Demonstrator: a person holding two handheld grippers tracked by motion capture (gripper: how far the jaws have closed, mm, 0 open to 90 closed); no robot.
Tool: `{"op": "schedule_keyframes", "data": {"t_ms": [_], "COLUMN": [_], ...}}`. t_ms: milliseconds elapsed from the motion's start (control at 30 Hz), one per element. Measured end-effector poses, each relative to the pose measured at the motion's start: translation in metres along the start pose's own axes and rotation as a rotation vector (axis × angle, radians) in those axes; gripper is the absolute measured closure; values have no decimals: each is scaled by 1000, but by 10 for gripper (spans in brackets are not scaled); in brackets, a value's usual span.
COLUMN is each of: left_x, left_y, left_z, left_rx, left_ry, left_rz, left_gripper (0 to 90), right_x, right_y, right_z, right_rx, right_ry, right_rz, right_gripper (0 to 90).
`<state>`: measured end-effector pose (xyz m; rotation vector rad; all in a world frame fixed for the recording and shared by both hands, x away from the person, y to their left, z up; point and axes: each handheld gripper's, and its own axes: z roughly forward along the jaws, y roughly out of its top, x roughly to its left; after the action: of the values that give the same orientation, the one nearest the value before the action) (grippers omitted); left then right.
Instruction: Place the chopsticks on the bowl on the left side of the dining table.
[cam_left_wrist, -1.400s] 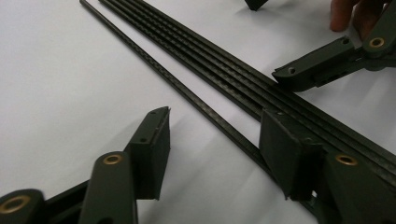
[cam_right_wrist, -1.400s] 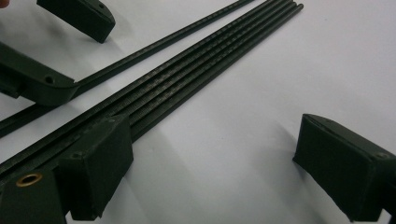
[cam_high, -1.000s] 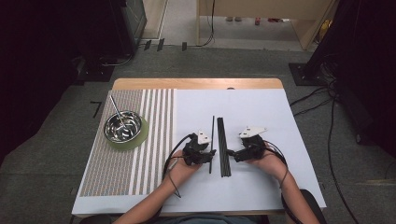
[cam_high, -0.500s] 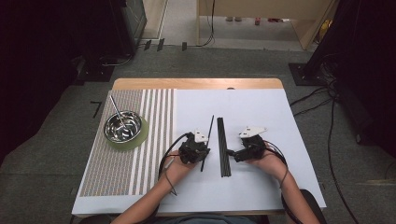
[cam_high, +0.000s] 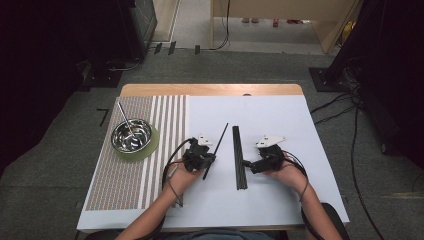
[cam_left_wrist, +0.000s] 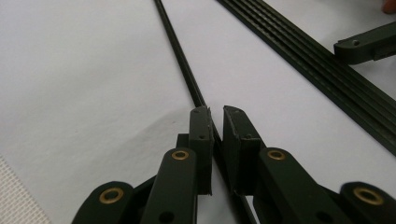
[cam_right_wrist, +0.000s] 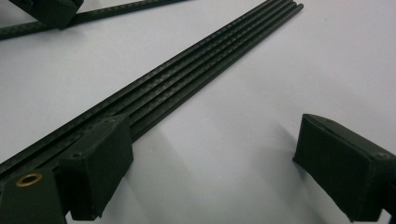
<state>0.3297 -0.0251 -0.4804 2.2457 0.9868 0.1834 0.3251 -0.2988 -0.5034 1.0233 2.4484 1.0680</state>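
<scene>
L gripper (cam_high: 206, 161) has just been closing its jaws & now they're clenched on a single black rod (cam_high: 216, 150) – in the left gripper view the pads (cam_left_wrist: 201, 135) pinch it near its near end, the rest running off to the far side over the white sheet (cam_high: 280, 200). From the high view that rod sits tilted, far tip leaning right toward the bundle of black rods (cam_high: 239, 157), but apart from it. Bundle lies straight near-to-far between the two hands, approx. mid-table. R gripper (cam_high: 248, 164) – jaws released, wide apart; in the right gripper view one pad (cam_right_wrist: 100, 161) sits against the bundle's side, the other well off on bare sheet, nothing grasped. Far left: a steel bowl (cam_high: 132, 135) on a green coaster (cam_high: 150, 148), on the striped mat (cam_high: 120, 190).
</scene>
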Motion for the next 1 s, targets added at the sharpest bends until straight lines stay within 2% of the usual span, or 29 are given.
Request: {"op": "schedule_keyframes", "data": {"t_ms": [233,733,900,1000], "left_x": [9,21,23,24], "left_y": [1,-1,-2,-1], "left_z": [-3,-11,-12,-11], "left_rx": [18,65,59,30], "left_ry": [-7,23,20,15], "left_rz": [-27,-5,-10,-24], "left_gripper": [849,858,858,841], "right_x": [0,0,0,0], "right_y": [0,0,0,0], "right_z": [0,0,0,0], "right_rx": [0,0,-1,0], "right_ry": [0,0,0,0], "right_rz": [1,0,0,0], "right_gripper": [109,109,109,109]}}
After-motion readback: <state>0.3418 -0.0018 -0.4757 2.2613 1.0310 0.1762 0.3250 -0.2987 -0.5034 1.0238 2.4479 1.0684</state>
